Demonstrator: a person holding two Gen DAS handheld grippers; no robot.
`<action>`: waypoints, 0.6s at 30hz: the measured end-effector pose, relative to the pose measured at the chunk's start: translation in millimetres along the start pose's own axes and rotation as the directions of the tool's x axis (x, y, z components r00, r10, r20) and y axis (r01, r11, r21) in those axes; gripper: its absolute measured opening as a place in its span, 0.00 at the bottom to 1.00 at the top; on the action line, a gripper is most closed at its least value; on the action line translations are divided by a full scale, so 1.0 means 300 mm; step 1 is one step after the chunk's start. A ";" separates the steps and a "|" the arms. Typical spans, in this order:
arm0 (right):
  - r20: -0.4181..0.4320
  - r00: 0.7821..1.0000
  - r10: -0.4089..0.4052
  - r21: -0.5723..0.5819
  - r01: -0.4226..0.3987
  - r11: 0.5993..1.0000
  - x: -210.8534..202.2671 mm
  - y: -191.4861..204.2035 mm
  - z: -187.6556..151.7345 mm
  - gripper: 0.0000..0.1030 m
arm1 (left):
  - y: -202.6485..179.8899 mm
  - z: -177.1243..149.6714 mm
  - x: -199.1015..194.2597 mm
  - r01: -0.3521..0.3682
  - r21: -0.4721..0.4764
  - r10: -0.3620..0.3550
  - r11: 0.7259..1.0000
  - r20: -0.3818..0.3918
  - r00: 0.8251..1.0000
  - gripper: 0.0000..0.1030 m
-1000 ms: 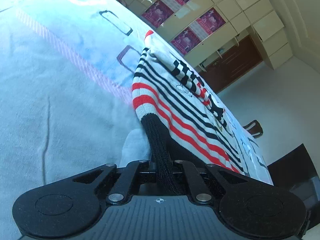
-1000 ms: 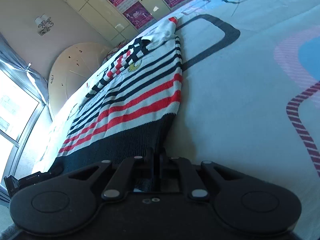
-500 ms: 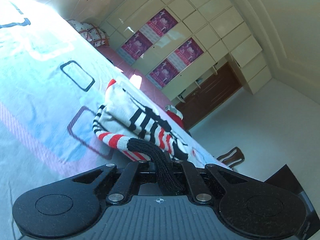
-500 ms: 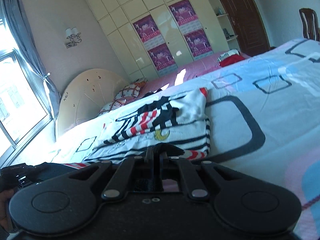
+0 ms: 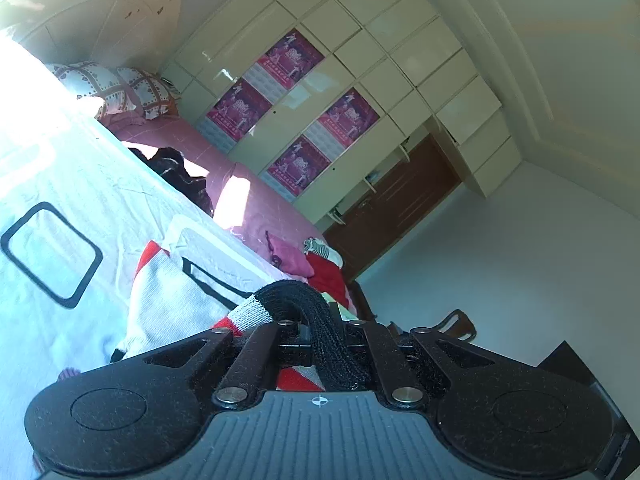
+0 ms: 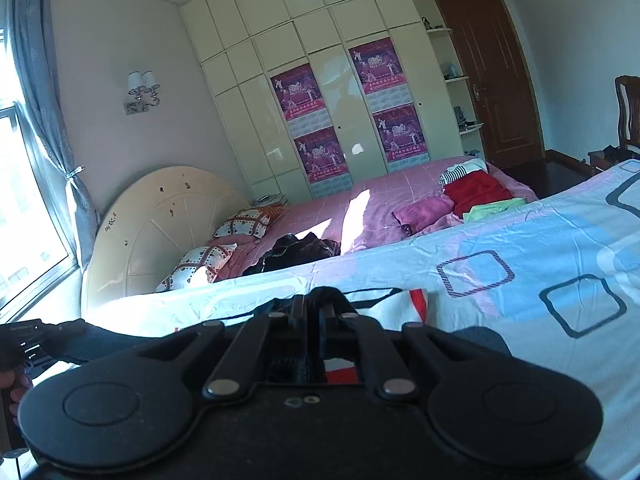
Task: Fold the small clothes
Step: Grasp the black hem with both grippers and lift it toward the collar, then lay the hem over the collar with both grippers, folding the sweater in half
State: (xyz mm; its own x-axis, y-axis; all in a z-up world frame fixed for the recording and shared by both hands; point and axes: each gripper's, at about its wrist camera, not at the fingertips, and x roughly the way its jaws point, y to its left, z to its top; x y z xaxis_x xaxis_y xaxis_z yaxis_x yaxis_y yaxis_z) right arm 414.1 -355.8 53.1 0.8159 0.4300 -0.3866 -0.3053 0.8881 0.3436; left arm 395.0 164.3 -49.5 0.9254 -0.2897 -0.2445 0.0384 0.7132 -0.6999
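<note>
A small knit sweater (image 5: 168,304), white with red and black stripes and a black ribbed hem, lies on the patterned bed sheet (image 5: 60,208). My left gripper (image 5: 330,340) is shut on the black hem (image 5: 304,300), which bunches up between the fingers. My right gripper (image 6: 312,312) is shut on the other end of the hem; the sweater's white and red edge (image 6: 400,304) shows just beyond it. Most of the sweater is hidden under both grippers.
The sheet (image 6: 520,264) has blue patches and black squares. Behind it is a pink bed (image 6: 384,192) with folded clothes (image 6: 472,188), a dark garment (image 6: 296,252) and pillows (image 6: 244,220). A wardrobe (image 6: 340,100), a door (image 6: 500,80) and a chair (image 6: 628,112) stand beyond.
Both grippers have carried the hem forward over the sweater toward its collar end. The striped body that lay stretched out before them is now folded under and mostly out of sight.
</note>
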 end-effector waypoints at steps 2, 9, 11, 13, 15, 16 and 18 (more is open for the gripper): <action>-0.013 1.000 -0.011 0.015 0.012 1.000 0.098 -0.020 0.027 0.06 | 0.027 0.037 0.100 -0.007 -0.003 0.007 1.000 -0.022 1.000 0.03; -0.096 0.994 -0.057 0.020 0.059 0.998 0.463 -0.077 0.057 0.06 | 0.171 0.106 0.414 -0.049 -0.016 0.047 0.999 -0.104 0.993 0.03; -0.125 0.990 -0.068 0.025 0.072 0.997 0.553 -0.100 0.050 0.06 | 0.219 0.111 0.483 -0.064 -0.034 0.059 0.997 -0.124 0.991 0.03; -0.153 0.985 -0.075 0.047 0.084 0.995 0.631 -0.128 0.040 0.06 | 0.265 0.104 0.563 -0.089 -0.041 0.081 0.995 -0.158 0.984 0.03; -0.182 0.980 -0.084 0.096 0.103 0.990 0.697 -0.167 0.026 0.06 | 0.301 0.092 0.630 -0.109 -0.049 0.098 0.993 -0.193 0.976 0.04; -0.197 0.976 -0.089 0.118 0.114 0.986 0.732 -0.187 0.018 0.06 | 0.316 0.087 0.657 -0.120 -0.055 0.106 0.991 -0.208 0.972 0.04; -0.243 0.966 -0.084 0.159 0.125 0.979 0.802 -0.231 0.000 0.07 | 0.348 0.073 0.720 -0.169 -0.049 0.153 0.984 -0.244 0.958 0.04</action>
State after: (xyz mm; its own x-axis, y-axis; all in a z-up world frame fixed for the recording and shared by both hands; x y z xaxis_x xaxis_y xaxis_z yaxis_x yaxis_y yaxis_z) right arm 631.5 -313.9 -63.7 0.6946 0.3808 -0.6104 -0.1195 0.8977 0.4241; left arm 607.1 190.4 -160.7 0.8001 -0.3243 -0.5047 -0.1375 0.7197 -0.6805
